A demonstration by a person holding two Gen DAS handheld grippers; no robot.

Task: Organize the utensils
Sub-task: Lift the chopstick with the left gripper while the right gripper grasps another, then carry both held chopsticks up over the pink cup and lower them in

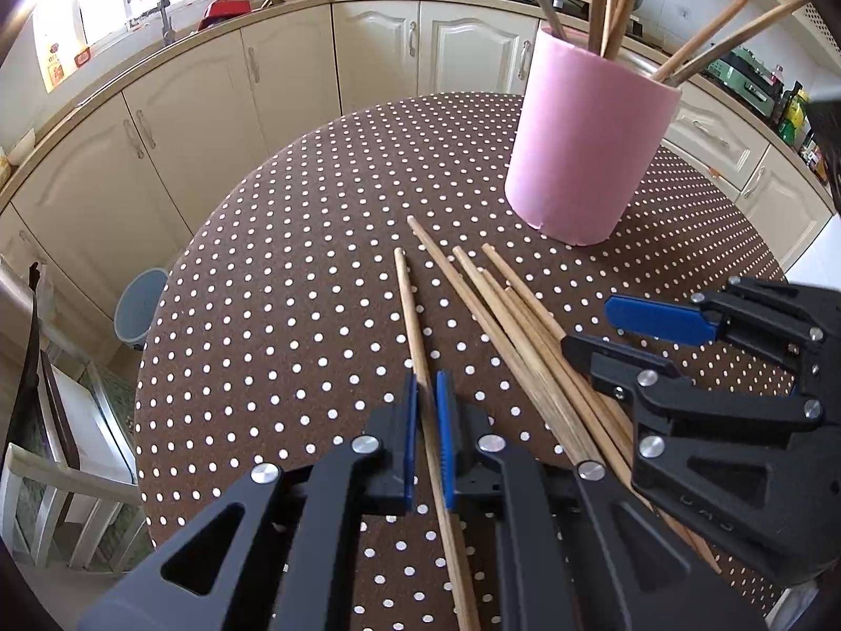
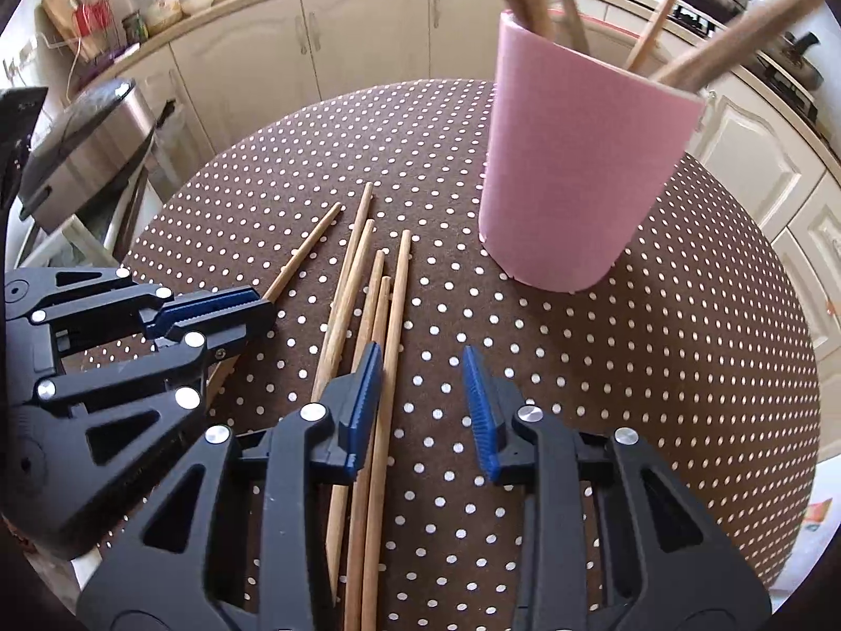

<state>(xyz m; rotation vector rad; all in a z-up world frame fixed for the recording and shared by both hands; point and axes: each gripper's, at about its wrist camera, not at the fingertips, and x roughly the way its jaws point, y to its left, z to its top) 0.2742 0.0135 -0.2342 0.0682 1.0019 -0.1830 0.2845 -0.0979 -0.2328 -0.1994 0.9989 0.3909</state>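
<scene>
Left gripper (image 1: 427, 436), nearest the camera, clenched on a single chopstick (image 1: 412, 326) lying on the worktop (image 1: 294, 273), ready for lifting. Right gripper (image 2: 423, 410) released over the loose chopsticks (image 2: 391, 294); pink cup (image 1: 588, 147) just beyond holds others.

Wooden chopsticks (image 2: 389, 326) lie flat (loose) — beside pink cup (image 2: 578, 168).

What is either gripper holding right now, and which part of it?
The left gripper is closed on a single chopstick, gripping around mid-shaft, apart from the loose bundle. The right gripper is open, holding nothing.
</scene>
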